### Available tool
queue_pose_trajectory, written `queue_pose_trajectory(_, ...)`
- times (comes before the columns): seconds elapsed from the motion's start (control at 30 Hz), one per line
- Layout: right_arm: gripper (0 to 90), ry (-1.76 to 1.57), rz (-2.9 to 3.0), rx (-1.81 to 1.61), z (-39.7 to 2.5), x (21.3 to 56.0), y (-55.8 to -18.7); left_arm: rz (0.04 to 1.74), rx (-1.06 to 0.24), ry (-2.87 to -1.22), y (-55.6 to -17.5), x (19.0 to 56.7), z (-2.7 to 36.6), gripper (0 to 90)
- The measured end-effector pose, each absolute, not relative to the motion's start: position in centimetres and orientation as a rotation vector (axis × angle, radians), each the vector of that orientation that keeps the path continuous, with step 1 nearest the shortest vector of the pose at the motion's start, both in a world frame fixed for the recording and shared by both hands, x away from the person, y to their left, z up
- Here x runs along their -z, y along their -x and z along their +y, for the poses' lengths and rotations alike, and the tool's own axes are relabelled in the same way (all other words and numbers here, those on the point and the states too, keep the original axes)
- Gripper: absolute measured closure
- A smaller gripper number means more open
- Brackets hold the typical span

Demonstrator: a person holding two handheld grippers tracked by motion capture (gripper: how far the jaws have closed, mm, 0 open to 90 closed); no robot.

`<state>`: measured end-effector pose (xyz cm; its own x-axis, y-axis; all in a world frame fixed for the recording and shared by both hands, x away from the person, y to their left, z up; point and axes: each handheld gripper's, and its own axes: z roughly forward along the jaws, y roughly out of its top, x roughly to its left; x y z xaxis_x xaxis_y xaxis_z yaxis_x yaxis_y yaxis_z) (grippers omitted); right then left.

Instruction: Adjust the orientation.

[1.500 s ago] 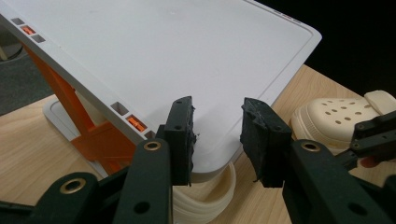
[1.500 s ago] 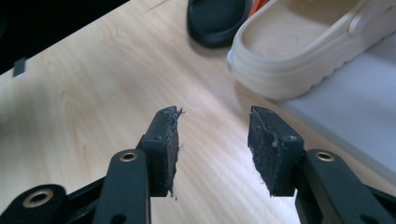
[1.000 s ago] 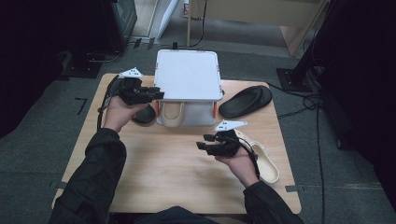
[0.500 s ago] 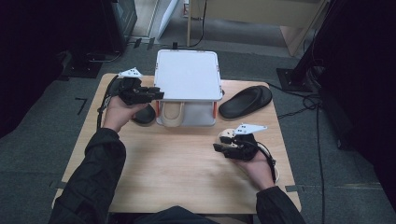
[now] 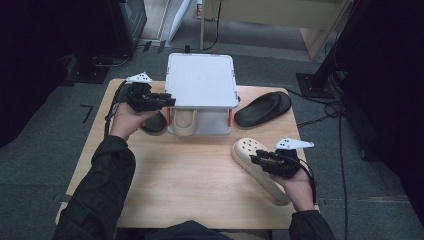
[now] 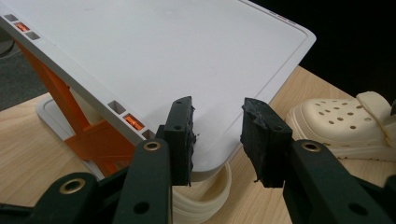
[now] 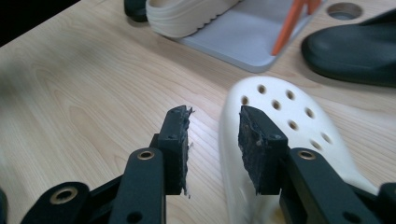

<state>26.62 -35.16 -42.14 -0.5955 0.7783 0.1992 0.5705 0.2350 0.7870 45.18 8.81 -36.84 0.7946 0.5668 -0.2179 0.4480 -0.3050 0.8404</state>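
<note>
- Lying nearest, at about 5 o'clock on the wooden table (image 5: 190, 185): one cream perforated clog (image 5: 255, 167), toe pointing toward the rack, sole flat on the wood.
- Right gripper (image 7: 212, 133): jaws parted narrowly and holding nothing; one jaw over the clog's inner edge, the other over bare wood. Judged step: lining up to grip the clog's sidewall.
- Risk: a closing bite this shallow could slip off the smooth rounded rim and skid the clog toward the 5 o'clock table edge.
- Centre, 12 o'clock: white two-tier shoe rack (image 5: 201, 82) on orange struts, a second cream clog (image 5: 184, 121) tucked on its lower tier.
- Left gripper (image 6: 217, 133), at 10 o'clock: jaws narrowly apart, empty, poised at the corner of the rack's top shelf. Risk: pressing there could tilt or shove the light rack.
- Small black shoe (image 5: 154, 122) below the left hand; black slipper (image 5: 263, 108) at 2 o'clock, beside the rack.
</note>
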Motion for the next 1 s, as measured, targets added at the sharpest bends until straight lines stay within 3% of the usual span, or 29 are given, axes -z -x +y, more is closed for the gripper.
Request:
queue_pose_trajectory(0.33, 56.9, -1.348, 2.238, -1.224, -37.1, 42.9, -24.6, 0.763, -0.136, -1.947, -45.3, 36.9, 8.9, 64.7)
queue_pose_trajectory(0.67, 55.1, -1.426, 2.295, -1.103, -36.8, 44.8, -25.2, 0.760, -0.139, -1.947, -45.3, 36.9, 8.9, 64.6)
queue_pose_trajectory(0.83, 73.8, -1.412, 2.308, -1.074, -35.7, 45.2, -25.7, 0.759, -0.139, -1.942, -45.3, 36.9, 8.8, 64.7)
queue_pose_trajectory(1.0, 77.2, -1.484, 2.277, -1.068, -35.3, 44.9, -26.0, 0.759, -0.139, -1.940, -45.4, 37.0, 8.8, 64.7)
